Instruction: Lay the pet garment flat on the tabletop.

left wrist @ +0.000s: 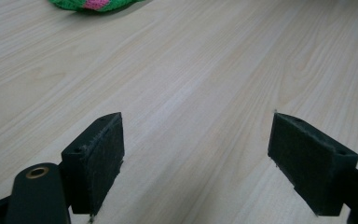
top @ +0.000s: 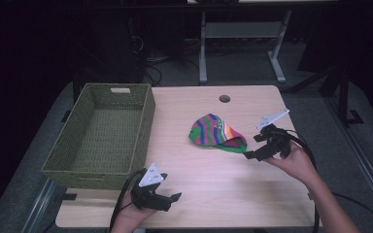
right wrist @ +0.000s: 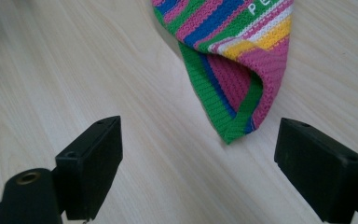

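A striped knitted hat (top: 216, 132) in green, pink, blue and yellow lies on the wooden table (top: 209, 194), right of centre. My right gripper (top: 252, 153) hovers open just at the hat's near right corner; in the right gripper view the hat's green brim (right wrist: 233, 100) lies ahead between the jaws, untouched. My left gripper (top: 172, 198) is open near the table's front edge, left of centre, with bare wood between its jaws (left wrist: 196, 163). The hat's edge (left wrist: 95, 4) peeks in at the top of the left gripper view.
A green woven basket (top: 145, 114) stands on the table's left side with nothing inside. A round cable hole (top: 224, 98) sits near the far edge. Beyond the table are a desk frame (top: 203, 48) and cables on the floor.
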The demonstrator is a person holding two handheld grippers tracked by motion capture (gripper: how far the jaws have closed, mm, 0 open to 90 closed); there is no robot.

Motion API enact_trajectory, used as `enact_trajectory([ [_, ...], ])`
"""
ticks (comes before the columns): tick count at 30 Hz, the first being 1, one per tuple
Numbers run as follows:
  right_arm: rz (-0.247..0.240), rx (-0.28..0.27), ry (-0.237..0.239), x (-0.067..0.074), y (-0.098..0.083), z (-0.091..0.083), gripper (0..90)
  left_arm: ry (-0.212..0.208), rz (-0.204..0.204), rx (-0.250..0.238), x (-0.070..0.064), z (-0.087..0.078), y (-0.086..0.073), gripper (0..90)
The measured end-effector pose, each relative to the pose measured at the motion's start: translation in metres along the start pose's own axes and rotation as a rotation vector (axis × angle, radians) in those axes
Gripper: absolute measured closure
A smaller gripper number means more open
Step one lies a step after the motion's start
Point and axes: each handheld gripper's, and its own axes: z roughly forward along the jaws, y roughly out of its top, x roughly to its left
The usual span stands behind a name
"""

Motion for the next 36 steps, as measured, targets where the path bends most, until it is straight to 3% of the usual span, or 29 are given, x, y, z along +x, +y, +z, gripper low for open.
enact_trajectory([
  [32,-0.06,0.06,0.03,-0.009,0.057,0.029,14.8,-0.002,-0.006,0.007,0.005,-0.002,-0.001,18.1],
  [36,-0.066,0.068,0.025,-0.01,0.064,0.034,14.8,-0.003,-0.019,-0.009,0.005,-0.002,-0.001,18.1],
])
